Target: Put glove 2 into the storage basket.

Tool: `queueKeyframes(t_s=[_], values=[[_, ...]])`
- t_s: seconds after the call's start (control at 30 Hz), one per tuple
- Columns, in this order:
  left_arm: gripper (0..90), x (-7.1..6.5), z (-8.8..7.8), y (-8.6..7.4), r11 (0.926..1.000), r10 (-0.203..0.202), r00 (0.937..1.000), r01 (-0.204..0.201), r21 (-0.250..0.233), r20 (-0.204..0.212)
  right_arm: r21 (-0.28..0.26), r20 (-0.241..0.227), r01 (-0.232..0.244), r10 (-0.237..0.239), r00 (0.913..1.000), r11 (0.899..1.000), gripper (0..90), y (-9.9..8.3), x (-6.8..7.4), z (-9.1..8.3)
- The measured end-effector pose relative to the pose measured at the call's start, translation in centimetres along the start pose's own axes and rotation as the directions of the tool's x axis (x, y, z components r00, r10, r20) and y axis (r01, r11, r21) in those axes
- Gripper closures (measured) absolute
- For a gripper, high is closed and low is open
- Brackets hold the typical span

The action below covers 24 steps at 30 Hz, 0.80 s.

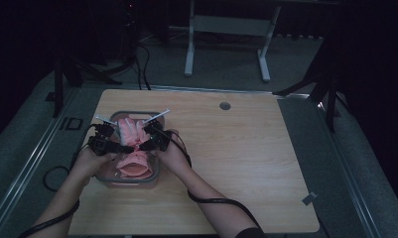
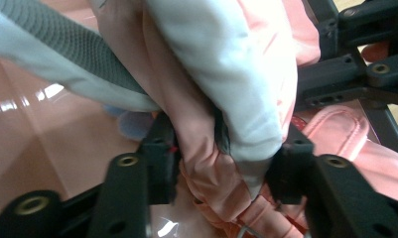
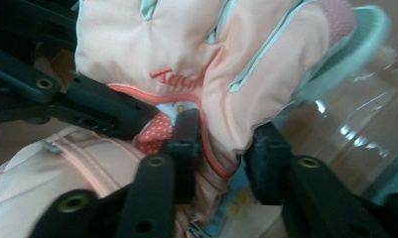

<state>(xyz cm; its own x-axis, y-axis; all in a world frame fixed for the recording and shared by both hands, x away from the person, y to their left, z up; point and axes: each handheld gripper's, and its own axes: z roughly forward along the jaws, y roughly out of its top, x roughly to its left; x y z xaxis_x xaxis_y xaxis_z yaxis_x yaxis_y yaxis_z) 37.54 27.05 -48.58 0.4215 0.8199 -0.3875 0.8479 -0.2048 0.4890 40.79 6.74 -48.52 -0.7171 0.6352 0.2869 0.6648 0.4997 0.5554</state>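
A peach-pink padded glove (image 1: 131,131) with pale trim and red lettering lies across a clear bin with a grey rim (image 1: 129,181) at the table's left. My left gripper (image 1: 121,147) comes in from the left and my right gripper (image 1: 147,144) from the right, meeting at the glove's narrow wrist part. In the left gripper view my gripper (image 2: 224,168) is shut on bunched pink and white fabric of the glove (image 2: 226,74). My gripper in the right gripper view (image 3: 226,148) pinches the glove (image 3: 186,44) near its orange-piped cuff. The cuff end (image 1: 133,167) rests inside the bin.
The bin's clear wall (image 3: 355,124) shines to the right of the glove. The wooden table (image 1: 246,158) stretches right and forward, with a round grommet (image 1: 225,105) near its far edge. Cables trail from both grippers. A white-legged stand (image 1: 189,49) is beyond the table.
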Motion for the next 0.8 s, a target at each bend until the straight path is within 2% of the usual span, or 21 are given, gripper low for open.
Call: queueKeyframes(t_s=[0.2, 0.3, 0.4, 0.47, 0.53, 0.63, 0.8], values=[[45.8, -0.3, -0.1, 0.2, 0.9992, 0.016, 0.9989, -0.018, -0.037, -0.045, -0.041, -0.011, -0.005, 0.005, 0.9999, 0.999, 54.8, 0.2, -0.4, -0.7], [44.8, -0.4, -0.2, 0.3, 0.9988, 0.021, 0.9984, -0.023, -0.044, -0.053, -0.057, -0.015, -0.003, 0.003, 0.9999, 0.998, 52.5, 0.2, -0.5, -1.1], [44.7, -0.6, -0.1, 0.4, 0.9986, 0.028, 0.9965, -0.032, -0.043, -0.079, -0.084, 0.001, 0.014, -0.014, 0.9999, 0.996, 44.9, 0.2, -0.6, -1.4], [44.3, -0.6, -0.1, 0.4, 0.9983, 0.023, 0.9966, -0.027, -0.051, -0.079, -0.104, -0.015, 0.009, -0.011, 0.9998, 0.995, 41.1, 0.3, -0.8, -1.6], [42.6, -0.5, -0.2, 0.4, 0.9976, 0.024, 0.996, -0.029, -0.063, -0.086, -0.118, -0.011, 0.012, -0.013, 0.9999, 0.993, 38.8, 0.3, -0.9, -1.8], [41.5, -0.6, -0.1, 0.4, 0.9964, 0.024, 0.9947, -0.032, -0.079, -0.1, -0.143, -0.031, 0.011, -0.016, 0.9994, 0.99, 35.5, 0.4, -1.1, -2.3], [37.5, -1.1, -0.2, 0.7, 0.9925, 0.037, 0.9906, -0.052, -0.111, -0.132, -0.157, -0.091, 0.058, -0.073, 0.9932, 0.986, 22.1, 0.2, -1.2, -2.9]])
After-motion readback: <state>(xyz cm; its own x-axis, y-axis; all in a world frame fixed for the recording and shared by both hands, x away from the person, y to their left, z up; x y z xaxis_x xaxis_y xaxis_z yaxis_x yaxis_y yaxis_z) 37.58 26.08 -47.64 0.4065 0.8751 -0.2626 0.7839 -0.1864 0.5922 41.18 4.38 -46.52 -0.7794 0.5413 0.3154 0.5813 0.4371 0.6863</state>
